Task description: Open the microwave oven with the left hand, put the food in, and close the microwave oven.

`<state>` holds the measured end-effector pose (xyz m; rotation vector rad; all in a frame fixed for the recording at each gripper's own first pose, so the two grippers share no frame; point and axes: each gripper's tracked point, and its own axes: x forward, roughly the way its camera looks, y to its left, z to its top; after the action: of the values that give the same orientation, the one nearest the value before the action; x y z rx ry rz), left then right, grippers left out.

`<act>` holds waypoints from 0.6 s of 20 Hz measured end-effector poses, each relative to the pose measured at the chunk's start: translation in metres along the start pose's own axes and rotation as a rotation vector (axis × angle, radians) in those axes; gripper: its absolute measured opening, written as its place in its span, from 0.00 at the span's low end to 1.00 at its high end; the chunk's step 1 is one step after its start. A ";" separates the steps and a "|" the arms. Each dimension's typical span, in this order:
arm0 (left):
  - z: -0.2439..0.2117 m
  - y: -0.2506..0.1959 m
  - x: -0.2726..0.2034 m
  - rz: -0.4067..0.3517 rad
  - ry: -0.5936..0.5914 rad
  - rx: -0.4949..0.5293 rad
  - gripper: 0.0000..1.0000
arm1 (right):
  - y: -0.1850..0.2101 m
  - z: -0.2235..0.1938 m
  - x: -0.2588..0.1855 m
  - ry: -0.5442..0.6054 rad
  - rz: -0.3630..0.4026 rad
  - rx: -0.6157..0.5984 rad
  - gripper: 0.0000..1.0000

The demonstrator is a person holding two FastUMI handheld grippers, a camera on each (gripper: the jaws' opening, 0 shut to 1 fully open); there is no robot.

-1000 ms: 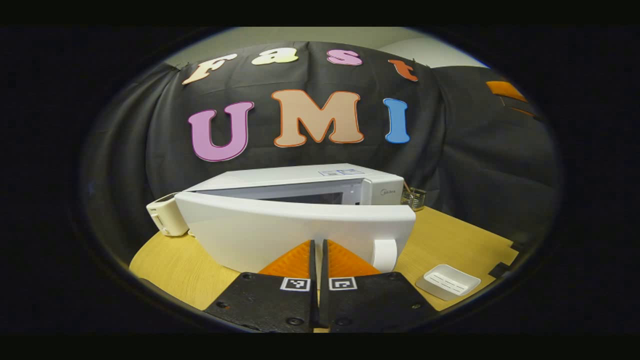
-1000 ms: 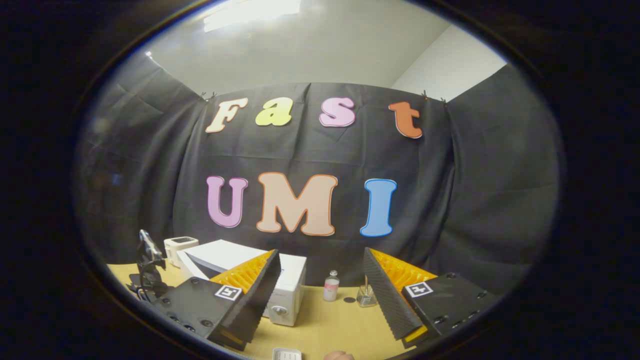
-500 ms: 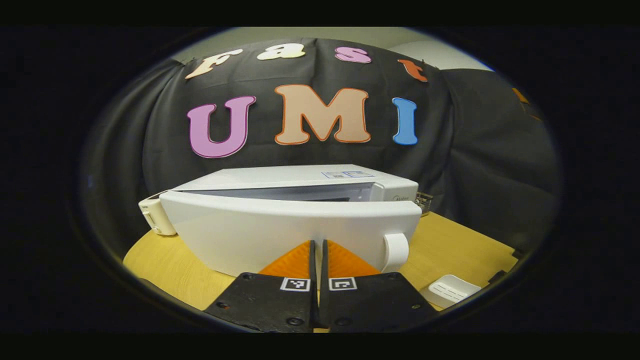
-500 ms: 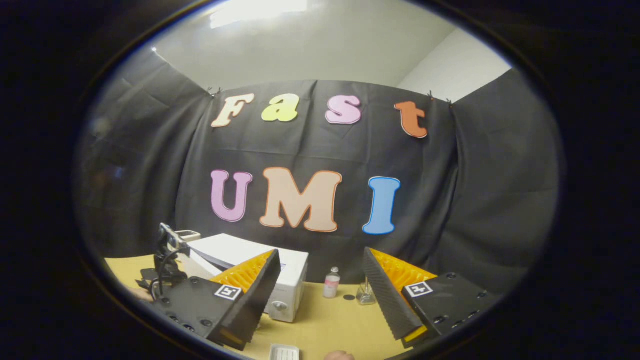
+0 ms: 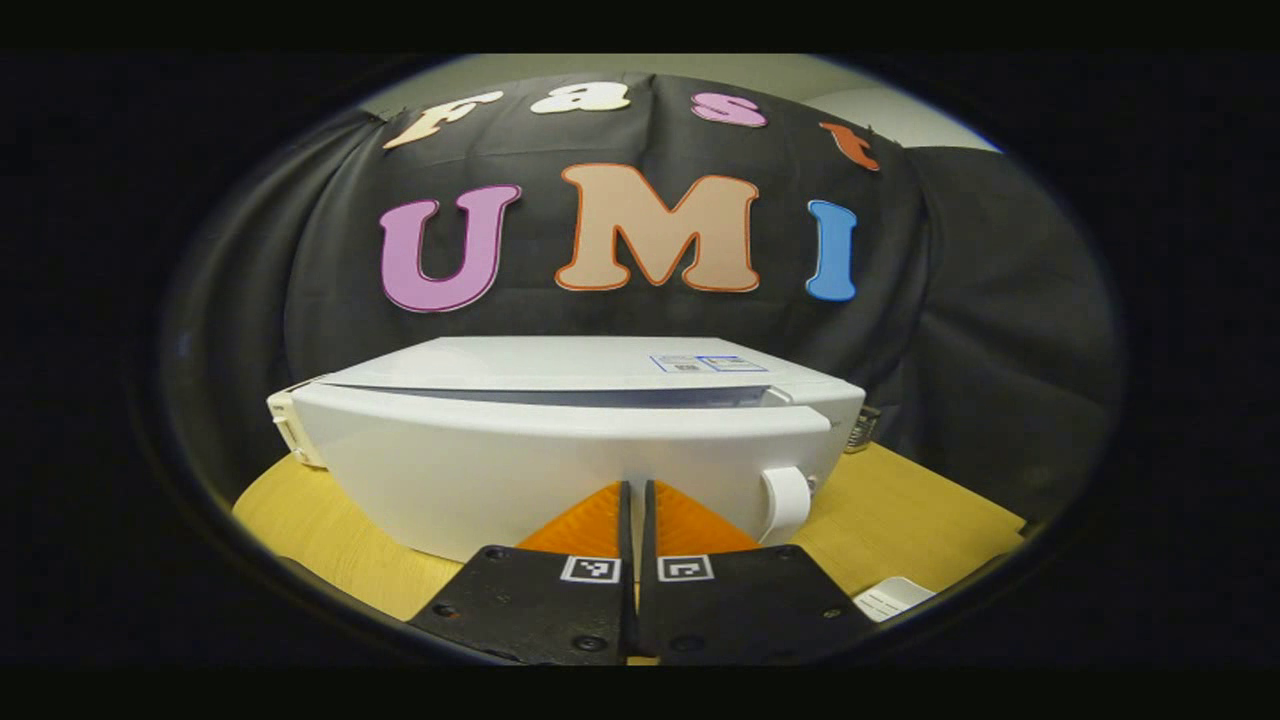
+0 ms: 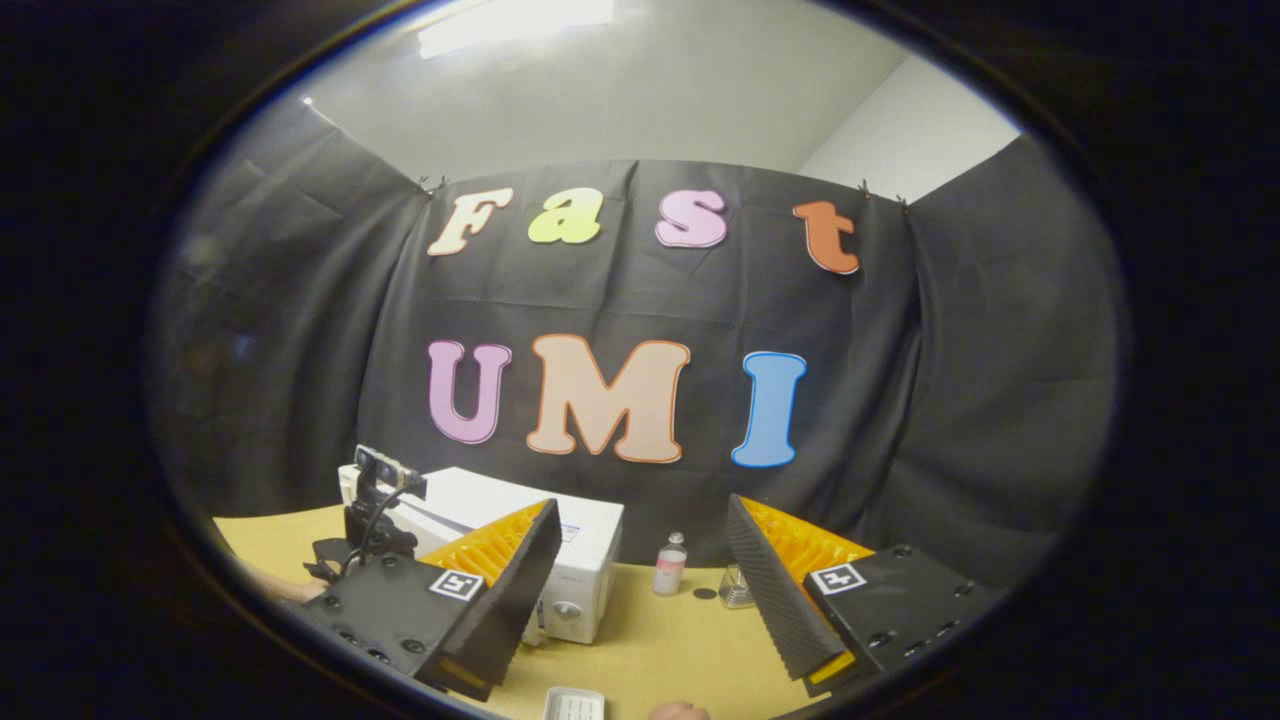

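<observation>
The left gripper [image 5: 632, 500] has its two fingers squeezed tight together with nothing between them, and their tips sit right up against the front of the white microwave oven door [image 5: 560, 470]. Whether the tips really touch the door is hard to tell. The door is nearly closed, with just a thin dark slit showing along its top edge. The big white box-shaped microwave oven [image 5: 590, 362] stands on the round light wooden table [image 5: 920, 510], and the door hides what is inside, so the food cannot be seen. A white handle [image 5: 786, 502] sticks out at the right end of the door. A small cream-white box [image 5: 288, 432] peeks out behind the left side of the oven, mostly hidden. A white ridged tray [image 5: 893, 597] lies near on the right, cut off at the edge. In the right gripper view, the right gripper [image 6: 645, 545] hangs up in the air with its fingers spread wide apart and holding nothing. Far off between them stand a small clear bottle with a pink label [image 6: 669, 566] and a little glass jar [image 6: 737, 590], too small to make out well. The top of the left gripper shows at the oven's left side.
</observation>
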<state>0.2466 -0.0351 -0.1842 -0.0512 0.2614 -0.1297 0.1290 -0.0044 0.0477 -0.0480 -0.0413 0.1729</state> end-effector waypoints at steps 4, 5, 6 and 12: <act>0.005 0.001 0.009 0.008 -0.005 -0.018 0.00 | -0.007 -0.002 0.001 0.006 -0.015 -0.003 0.96; 0.005 0.000 0.011 0.009 -0.005 -0.017 0.00 | -0.008 -0.003 0.001 0.008 -0.020 -0.002 0.96; 0.006 0.001 0.013 0.011 -0.005 -0.016 0.00 | -0.008 -0.004 0.001 0.009 -0.021 0.002 0.96; 0.010 0.000 0.017 0.034 -0.011 -0.045 0.00 | -0.012 -0.007 0.006 0.016 -0.028 -0.006 0.96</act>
<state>0.2655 -0.0373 -0.1784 -0.0923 0.2540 -0.0897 0.1369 -0.0157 0.0415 -0.0547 -0.0269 0.1442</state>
